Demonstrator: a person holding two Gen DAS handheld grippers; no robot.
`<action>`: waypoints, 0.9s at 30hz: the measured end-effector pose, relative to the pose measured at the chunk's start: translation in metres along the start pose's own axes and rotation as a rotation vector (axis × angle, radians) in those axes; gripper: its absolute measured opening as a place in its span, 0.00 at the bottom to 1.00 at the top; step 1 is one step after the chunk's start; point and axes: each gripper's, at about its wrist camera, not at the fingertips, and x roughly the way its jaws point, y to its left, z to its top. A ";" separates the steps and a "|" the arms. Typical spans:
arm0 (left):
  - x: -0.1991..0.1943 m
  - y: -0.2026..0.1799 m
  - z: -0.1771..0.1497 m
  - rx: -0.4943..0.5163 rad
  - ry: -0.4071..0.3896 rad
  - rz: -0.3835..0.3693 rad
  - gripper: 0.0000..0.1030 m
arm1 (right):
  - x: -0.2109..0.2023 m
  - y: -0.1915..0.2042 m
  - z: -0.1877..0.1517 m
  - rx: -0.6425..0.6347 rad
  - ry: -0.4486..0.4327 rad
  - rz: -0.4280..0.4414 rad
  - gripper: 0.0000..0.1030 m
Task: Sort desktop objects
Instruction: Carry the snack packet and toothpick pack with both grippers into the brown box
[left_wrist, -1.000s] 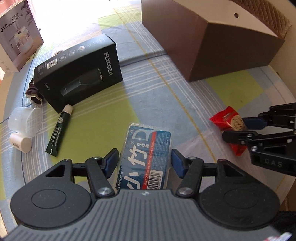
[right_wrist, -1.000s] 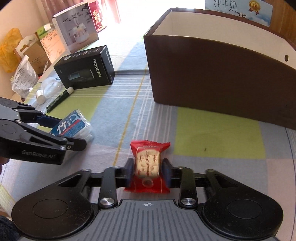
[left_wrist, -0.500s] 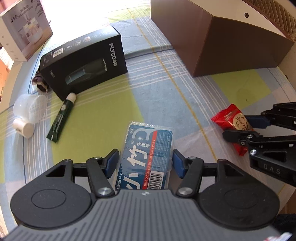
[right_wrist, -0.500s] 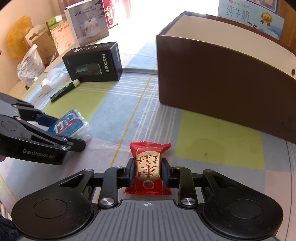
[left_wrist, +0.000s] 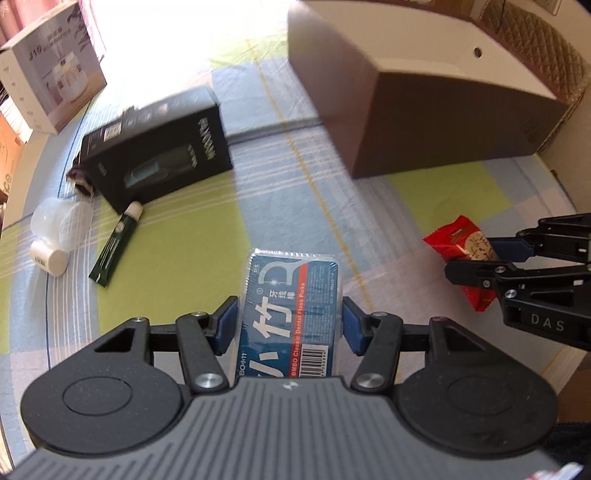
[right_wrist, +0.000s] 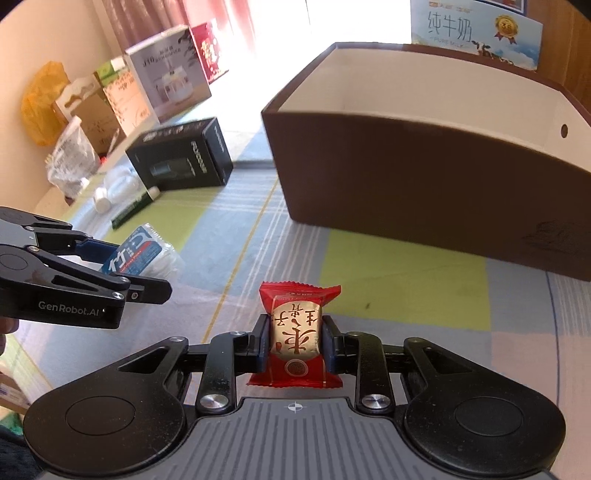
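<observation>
Nearest the right wrist camera, the right gripper (right_wrist: 295, 341) is clenched on a red snack packet (right_wrist: 295, 338), its pads pressing the packet's two sides while the crimped top edge stands up past the fingertips. In the left wrist view the left gripper (left_wrist: 290, 325) grips a blue floss-pick pack (left_wrist: 290, 314) the same way, the pack held lengthwise between the jaws and reaching well beyond them. Both items appear lifted off the checked tablecloth (right_wrist: 402, 280) (though the lens makes the gap hard to judge).

The step in hand looks like carrying both pieces to the brown box (right_wrist: 424, 177), which stands open-topped ahead of the right gripper and up and to the right of the left one. To do it well, each gripper should rise above the box's near wall before moving forward, hold its grip until the item is over the pale interior, and go in one at a time so the tools do not collide. The packet's foil is slippery, so steady pressure matters.

Farther back on the left lie a black product box (left_wrist: 155, 158), a green tube (left_wrist: 116, 245) and a small clear bottle (left_wrist: 55, 236), not yet sorted.
</observation>
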 end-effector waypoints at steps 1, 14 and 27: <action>-0.004 -0.003 0.003 0.003 -0.010 -0.005 0.51 | -0.005 -0.003 0.002 0.005 -0.005 0.009 0.25; -0.053 -0.057 0.061 0.058 -0.157 -0.055 0.51 | -0.068 -0.043 0.038 0.010 -0.126 0.052 0.25; -0.070 -0.091 0.131 0.035 -0.275 -0.057 0.51 | -0.106 -0.106 0.096 0.018 -0.271 0.022 0.25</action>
